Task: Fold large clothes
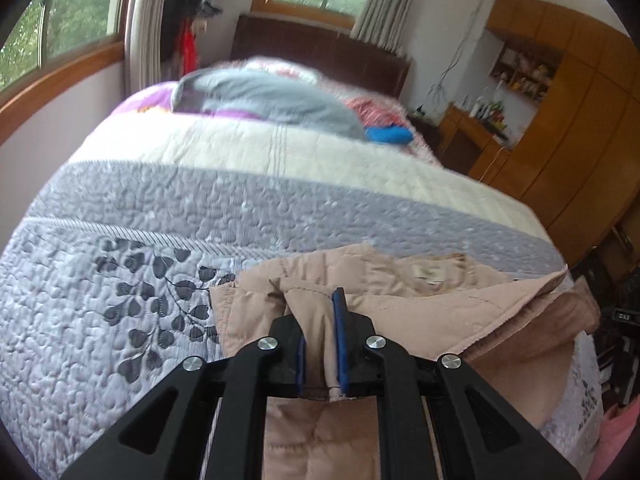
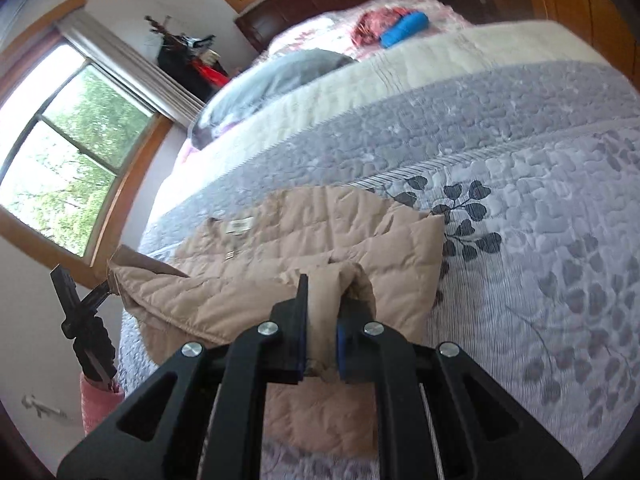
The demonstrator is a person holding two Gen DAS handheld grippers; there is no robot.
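Note:
A beige quilted jacket (image 1: 420,292) lies partly on the grey-lilac quilted bedspread (image 1: 120,264) near the bed's front edge. My left gripper (image 1: 318,300) is shut on a bunched fold of the jacket, the cloth pinched between its blue pads. In the right wrist view the same jacket (image 2: 304,236) spreads out with a white label near its collar. My right gripper (image 2: 324,292) is shut on another fold of it, fabric bulging over the right finger. The other gripper (image 2: 86,312) shows at the left, holding the jacket's far edge.
A grey pillow (image 1: 264,96), a blue bundle (image 1: 388,134) and red cloth (image 2: 376,20) lie toward the dark headboard (image 1: 320,46). Wooden cabinets (image 1: 568,120) stand right of the bed, windows (image 2: 72,148) on its far side. A pink sleeve (image 2: 98,404) shows low left.

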